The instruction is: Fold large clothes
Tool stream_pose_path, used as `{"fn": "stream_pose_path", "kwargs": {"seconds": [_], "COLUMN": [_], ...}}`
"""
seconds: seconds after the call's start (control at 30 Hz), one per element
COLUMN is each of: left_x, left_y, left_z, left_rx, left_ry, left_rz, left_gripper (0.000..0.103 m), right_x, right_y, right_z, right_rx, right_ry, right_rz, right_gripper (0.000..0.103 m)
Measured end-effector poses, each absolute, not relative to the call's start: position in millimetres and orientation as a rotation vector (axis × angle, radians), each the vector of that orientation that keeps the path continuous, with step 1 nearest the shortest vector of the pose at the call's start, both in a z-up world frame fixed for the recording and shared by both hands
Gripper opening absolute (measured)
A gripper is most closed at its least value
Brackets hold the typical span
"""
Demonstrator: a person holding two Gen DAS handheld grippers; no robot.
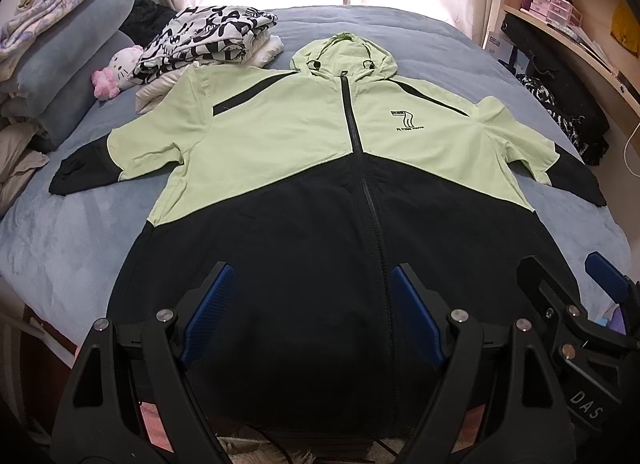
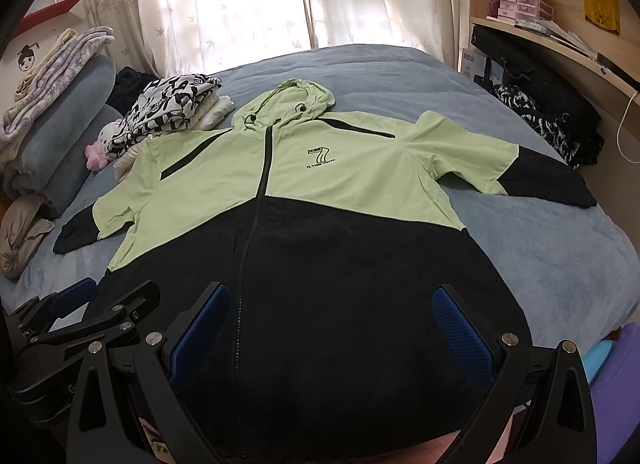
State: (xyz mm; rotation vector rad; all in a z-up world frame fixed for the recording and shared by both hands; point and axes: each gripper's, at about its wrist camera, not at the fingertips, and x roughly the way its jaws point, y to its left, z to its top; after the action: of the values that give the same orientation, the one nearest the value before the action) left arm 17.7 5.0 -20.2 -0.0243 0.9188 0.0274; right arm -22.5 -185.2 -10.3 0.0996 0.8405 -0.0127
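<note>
**Hooded jacket, laid flat on bed, with two sets of tongs**

Item: hooded jacket [image 1: 304, 151], pale green upper half, black lower half and cuffs, black front zip closed, small black logo on the chest. It lies face up and spread out on a grey-blue bed [image 1: 72, 232], hood at the far end, hem at the near edge, both sleeves stretched out to left and right.

Left tongs [image 1: 310, 316]: blue-padded fingers spread wide apart, gripping nothing, poised above the black hem area, left of the zip.

Right tongs [image 2: 332, 328]: fingers likewise spread wide apart, gripping nothing, above the black hem area, right of the zip. The two sets sit side by side at the near edge.

Also on the bed: a folded black-and-white patterned garment [image 1: 204, 43] at far left beside the hood; a pink-and-white plush toy [image 1: 116, 71] next to it; stacked grey pillows [image 1: 76, 63] at the left edge. Wooden shelves [image 2: 552, 39] stand at far right.
</note>
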Motion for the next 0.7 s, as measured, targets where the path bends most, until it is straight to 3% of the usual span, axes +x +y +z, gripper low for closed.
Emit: {"fn": "stream_pose_path", "kwargs": {"seconds": [0.7], "left_x": [69], "left_y": [-31], "left_z": [21], "left_rx": [0.059], "left_ry": [0.845], "left_rz": [0.005], "left_gripper": [0.079], "right_x": [39], "right_y": [-223], "right_z": [31], "right_rx": [0.086], "right_ry": [0.801], "right_rz": [0.032], "right_gripper": [0.103]}}
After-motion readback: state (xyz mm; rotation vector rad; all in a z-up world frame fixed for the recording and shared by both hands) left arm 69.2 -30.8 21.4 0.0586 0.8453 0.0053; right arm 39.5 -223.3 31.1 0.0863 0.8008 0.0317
